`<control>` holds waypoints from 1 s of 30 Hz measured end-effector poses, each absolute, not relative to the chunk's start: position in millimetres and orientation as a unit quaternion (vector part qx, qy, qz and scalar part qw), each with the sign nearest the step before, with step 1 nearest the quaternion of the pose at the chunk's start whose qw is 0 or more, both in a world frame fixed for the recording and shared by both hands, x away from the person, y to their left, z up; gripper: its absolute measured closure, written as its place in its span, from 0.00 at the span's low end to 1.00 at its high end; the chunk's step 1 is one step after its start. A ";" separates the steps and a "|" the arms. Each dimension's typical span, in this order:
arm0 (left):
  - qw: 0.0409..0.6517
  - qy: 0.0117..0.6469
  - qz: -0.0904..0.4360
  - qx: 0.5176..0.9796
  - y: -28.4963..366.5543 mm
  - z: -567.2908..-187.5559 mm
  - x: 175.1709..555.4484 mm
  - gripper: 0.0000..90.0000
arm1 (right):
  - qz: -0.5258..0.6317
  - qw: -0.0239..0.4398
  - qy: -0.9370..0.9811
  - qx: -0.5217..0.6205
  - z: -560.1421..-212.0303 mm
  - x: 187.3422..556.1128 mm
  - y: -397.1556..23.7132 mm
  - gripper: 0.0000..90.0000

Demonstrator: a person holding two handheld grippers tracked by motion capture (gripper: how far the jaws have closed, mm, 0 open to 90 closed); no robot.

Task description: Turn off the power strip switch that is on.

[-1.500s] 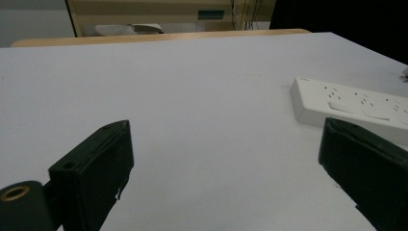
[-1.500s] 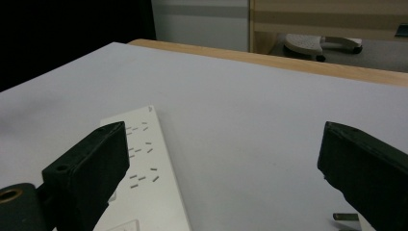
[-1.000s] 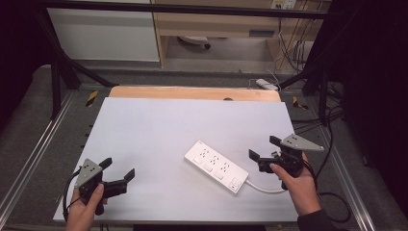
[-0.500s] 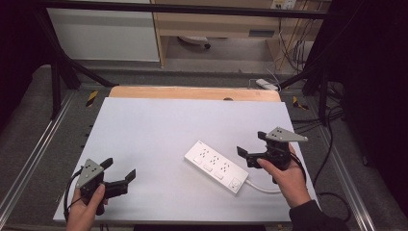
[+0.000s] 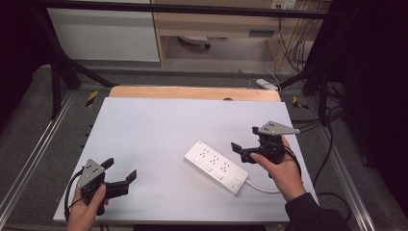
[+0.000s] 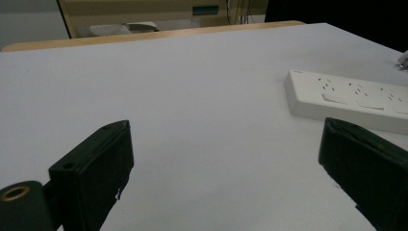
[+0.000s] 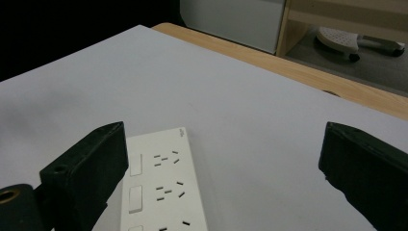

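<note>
i hold my right gripper [image 5: 246, 144] just beside the long white plastic power strip [image 5: 216, 166], jaws wide open and empty, lined up to straddle it. it lies flat on the white bench [image 5: 159, 130], right of centre. my left gripper [image 5: 119, 169] waits well apart, jaws wide, empty.

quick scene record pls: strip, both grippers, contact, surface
object: white power strip, lying flat, angled across the table's right half
cable: white cord leaves its near right end
left gripper: jaws open, near left corner, apart from the strip
right gripper: jaws open, just beyond the strip's right side, not gripping it
contact: none visible
surface: white table top, wooden edge at the far side
</note>
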State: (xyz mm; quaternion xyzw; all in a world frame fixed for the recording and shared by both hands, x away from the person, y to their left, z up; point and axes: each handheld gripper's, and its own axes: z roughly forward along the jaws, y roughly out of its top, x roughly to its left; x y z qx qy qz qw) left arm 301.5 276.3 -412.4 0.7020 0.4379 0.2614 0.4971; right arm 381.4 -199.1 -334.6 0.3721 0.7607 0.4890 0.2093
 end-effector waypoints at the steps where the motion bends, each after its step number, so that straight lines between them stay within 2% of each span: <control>1: 0.497 0.438 0.261 0.702 276.4 -412.5 301.7 0.06 | 0.489 0.209 0.762 0.370 -333.9 382.0 -197.9 0.04; 19: 0.494 0.438 0.261 0.704 276.0 -413.0 303.1 0.06 | 0.496 0.199 0.769 0.350 -328.4 391.7 -168.5 0.03; 30: 0.493 0.434 0.261 0.708 274.9 -412.5 303.0 0.06 | 0.524 0.189 0.753 0.351 -330.7 393.7 -151.3 0.07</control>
